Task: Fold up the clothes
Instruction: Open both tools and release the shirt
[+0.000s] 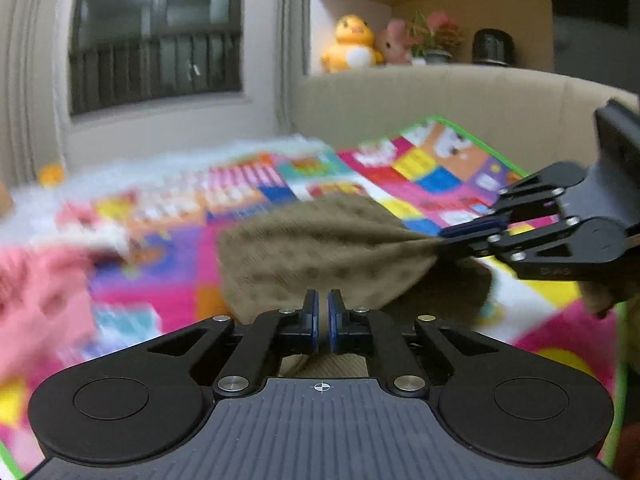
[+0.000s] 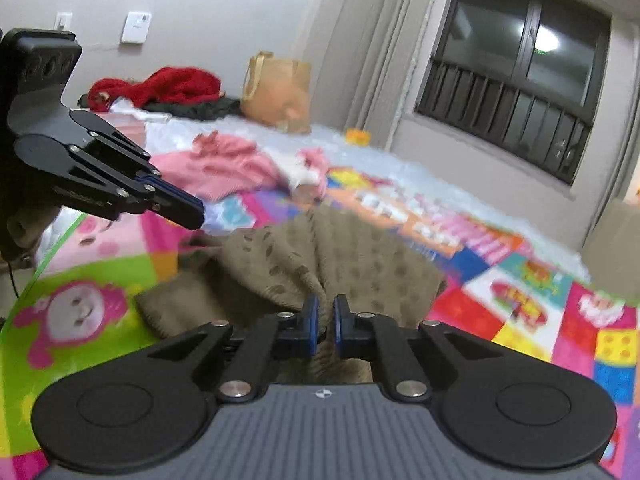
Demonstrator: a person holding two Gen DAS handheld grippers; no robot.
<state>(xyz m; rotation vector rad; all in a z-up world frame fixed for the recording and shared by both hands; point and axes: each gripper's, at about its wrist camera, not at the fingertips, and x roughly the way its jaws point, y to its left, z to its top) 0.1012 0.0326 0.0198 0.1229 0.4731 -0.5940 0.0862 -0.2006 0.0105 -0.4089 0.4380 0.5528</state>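
Evidently both tools pinch the brown garment (image 1: 320,240): right tool (image 1: 452,236) and left tool (image 2: 192,216) stretch it above the colourful mat (image 2: 520,300), readying a fold.

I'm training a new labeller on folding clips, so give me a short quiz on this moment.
1. True or false: the right claw is shut on the brown garment.
2. What lies under the garment? A) a bare wooden floor B) a colourful play mat C) a glass table
3. Fill in: the toy duck in the background is ____ in colour.

Key: 1 true; 2 B; 3 yellow.
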